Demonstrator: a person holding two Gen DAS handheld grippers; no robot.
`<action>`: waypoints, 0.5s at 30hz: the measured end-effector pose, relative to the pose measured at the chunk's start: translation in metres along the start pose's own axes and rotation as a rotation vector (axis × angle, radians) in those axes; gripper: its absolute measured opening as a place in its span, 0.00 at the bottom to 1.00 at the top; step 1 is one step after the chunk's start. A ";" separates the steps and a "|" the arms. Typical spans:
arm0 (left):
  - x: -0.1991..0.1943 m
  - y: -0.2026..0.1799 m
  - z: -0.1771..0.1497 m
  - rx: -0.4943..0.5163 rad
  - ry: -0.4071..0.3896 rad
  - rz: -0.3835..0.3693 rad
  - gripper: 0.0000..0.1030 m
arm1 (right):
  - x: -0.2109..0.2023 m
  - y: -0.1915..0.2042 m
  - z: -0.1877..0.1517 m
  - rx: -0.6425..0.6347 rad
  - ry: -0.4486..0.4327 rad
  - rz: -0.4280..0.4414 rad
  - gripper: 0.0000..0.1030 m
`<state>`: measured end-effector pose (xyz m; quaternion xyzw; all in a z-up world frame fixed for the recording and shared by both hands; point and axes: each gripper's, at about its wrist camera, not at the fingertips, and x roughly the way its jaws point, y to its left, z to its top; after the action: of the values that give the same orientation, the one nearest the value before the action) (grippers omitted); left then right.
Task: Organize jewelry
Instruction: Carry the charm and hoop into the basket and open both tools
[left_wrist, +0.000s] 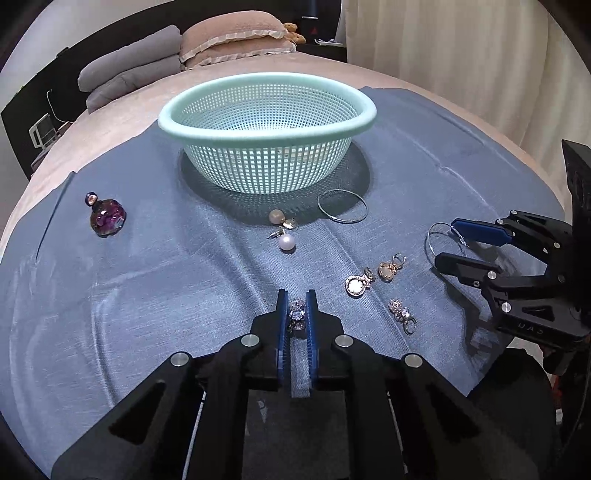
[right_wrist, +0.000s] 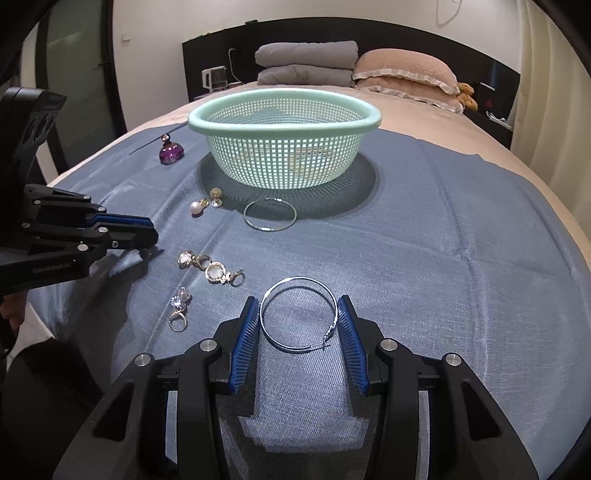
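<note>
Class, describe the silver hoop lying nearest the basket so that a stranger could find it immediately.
Start at the mint-green plastic mesh basket on the blue cloth. Just in front of it lies a thin silver hoop, untouched, unlike the second silver hoop between the right gripper's fingers.

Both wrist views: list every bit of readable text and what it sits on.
"GenRobot.AI": pale lettering on the side of the left tool, read in the right wrist view.
"DAS": faint raised letters on the body of the right tool, read in the left wrist view; may be partial.
The red mark on the dark headboard is too small to read.
The basket, perfume bottle and jewelry carry no text.
</note>
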<state>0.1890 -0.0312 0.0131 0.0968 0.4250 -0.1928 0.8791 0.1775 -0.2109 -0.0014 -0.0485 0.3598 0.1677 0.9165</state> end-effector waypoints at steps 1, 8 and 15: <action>-0.007 0.002 0.001 -0.006 -0.010 0.001 0.09 | -0.005 0.000 0.002 -0.004 -0.011 -0.006 0.40; -0.061 0.017 0.037 -0.006 -0.102 0.035 0.09 | -0.042 0.001 0.044 -0.066 -0.111 -0.056 0.40; -0.099 0.033 0.106 -0.016 -0.186 0.080 0.09 | -0.077 -0.009 0.117 -0.104 -0.235 -0.092 0.40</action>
<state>0.2225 -0.0111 0.1571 0.0883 0.3388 -0.1621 0.9226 0.2029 -0.2160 0.1365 -0.0924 0.2383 0.1483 0.9553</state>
